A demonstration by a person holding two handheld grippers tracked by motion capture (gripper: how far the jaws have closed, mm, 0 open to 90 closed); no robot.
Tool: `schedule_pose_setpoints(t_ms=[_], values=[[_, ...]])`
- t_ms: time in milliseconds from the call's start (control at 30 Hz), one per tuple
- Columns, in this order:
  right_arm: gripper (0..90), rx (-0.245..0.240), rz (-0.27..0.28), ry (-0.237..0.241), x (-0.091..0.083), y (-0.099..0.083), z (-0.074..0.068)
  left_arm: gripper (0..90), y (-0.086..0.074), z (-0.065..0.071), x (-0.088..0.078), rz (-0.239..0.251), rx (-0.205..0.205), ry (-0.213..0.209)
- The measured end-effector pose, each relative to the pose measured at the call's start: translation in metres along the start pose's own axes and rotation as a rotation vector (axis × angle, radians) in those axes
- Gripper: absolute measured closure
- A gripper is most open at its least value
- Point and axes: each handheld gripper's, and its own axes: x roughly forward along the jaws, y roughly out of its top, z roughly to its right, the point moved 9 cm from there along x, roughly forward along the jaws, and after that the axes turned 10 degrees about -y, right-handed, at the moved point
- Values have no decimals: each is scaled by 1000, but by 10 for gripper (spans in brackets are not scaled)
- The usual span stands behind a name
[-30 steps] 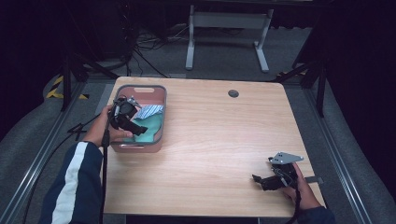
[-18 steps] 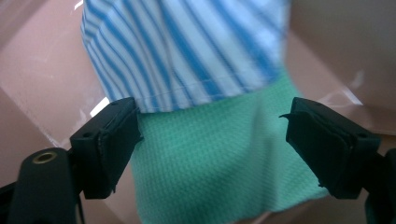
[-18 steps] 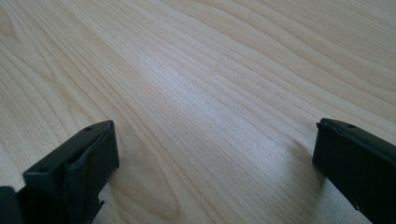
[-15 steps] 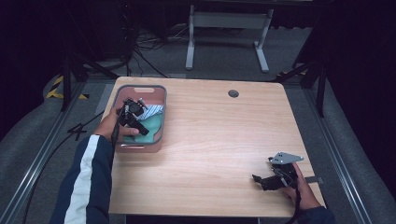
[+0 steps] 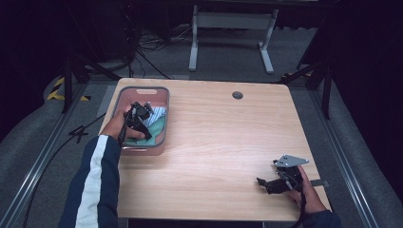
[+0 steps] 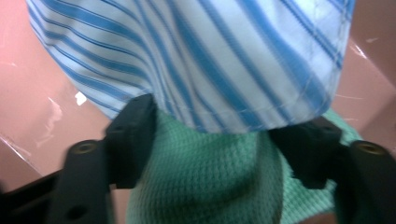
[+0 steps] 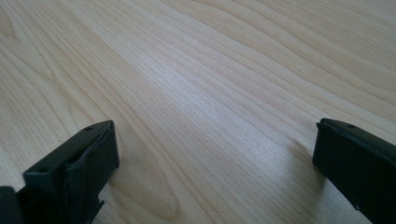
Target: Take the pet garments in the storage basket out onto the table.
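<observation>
Green cloth (image 6: 210, 182) sits between the closing left tool (image 5: 142, 124) inside the pink bin (image 5: 161, 142) at the surface's (image 5: 228, 142) left edge, while the right tool (image 5: 268, 183) gapes wide near the front-right corner.

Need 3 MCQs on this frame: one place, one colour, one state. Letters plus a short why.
1. Where is the left gripper?
A. Inside the pink bin
B. At the table's far right corner
C. Off the table

2. What colour is the waffle-weave cloth between the left gripper's jaws?
A. Red
B. Green
C. Yellow

3. What is between the right gripper's jaws?
A. A striped cloth
B. A cup
C. Nothing, bare table wood

Key: 1 A, the high view shows it down in the bin. 2 B, the left gripper view shows green fabric under the blue-striped cloth. 3 C, the right gripper view shows open jaws over wood grain.
</observation>
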Motion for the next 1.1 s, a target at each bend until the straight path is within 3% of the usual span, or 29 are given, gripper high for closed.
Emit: schedule_pose_setpoints(t_ms=[100, 233, 367, 467, 600, 667, 933, 1100], values=[[6, 0, 0, 0, 0, 0, 0, 518, -1, 1, -2, -1, 7, -16], [6, 0, -1, 0, 0, 0, 0, 654, -1, 0, -4, -6, 8, 10], [6, 0, 0, 0, 0, 0, 0, 705, -2, -3, -9, -11, 6, 83], [6, 0, -1, 0, 0, 0, 0, 717, -3, -2, -15, 17, 6, 87], [6, 1, 0, 0, 0, 0, 0, 724, -2, -1, -30, 98, 3, 115], [6, 0, -1, 0, 0, 0, 0, 725, -3, 0, -37, 118, 9, 122], [6, -1, -1, 1, 0, 0, 0, 727, -4, 11, -72, 285, 18, 135], [6, 0, -1, 0, 0, 0, 0, 728, -10, 18, -91, 362, 38, 147]])
